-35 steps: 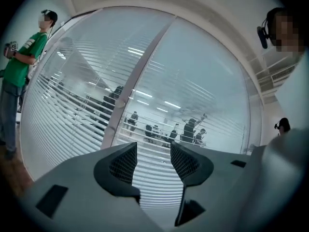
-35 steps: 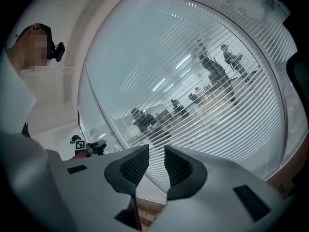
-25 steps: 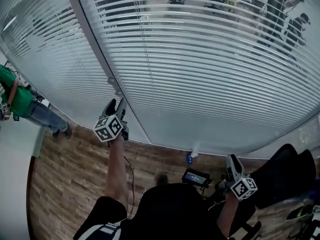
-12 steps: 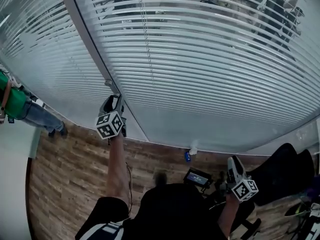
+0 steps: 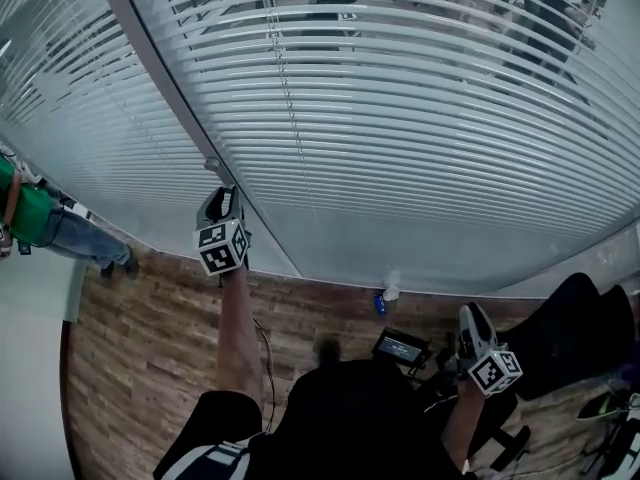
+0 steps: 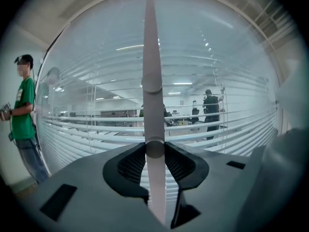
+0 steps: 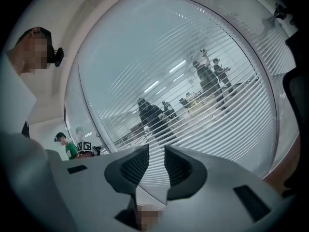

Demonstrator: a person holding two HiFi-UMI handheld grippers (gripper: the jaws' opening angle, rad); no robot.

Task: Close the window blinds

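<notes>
Looking at the blinds (image 5: 400, 118), I see white horizontal slats tilted partly open, with an office and people showing through the gaps behind the glass. Their pale tilt wand (image 6: 152, 57) hangs upright at the left edge of this panel, beside the grey window post. My left gripper (image 6: 155, 151) has just been closing, and its ribbed pads (image 6: 133, 163) now press the wand from both sides at a round joint. My right gripper (image 7: 156, 161) sits low, well right of the wand, jaws slightly apart around nothing. A person in green (image 6: 23, 115) stands left of the wand.
</notes>
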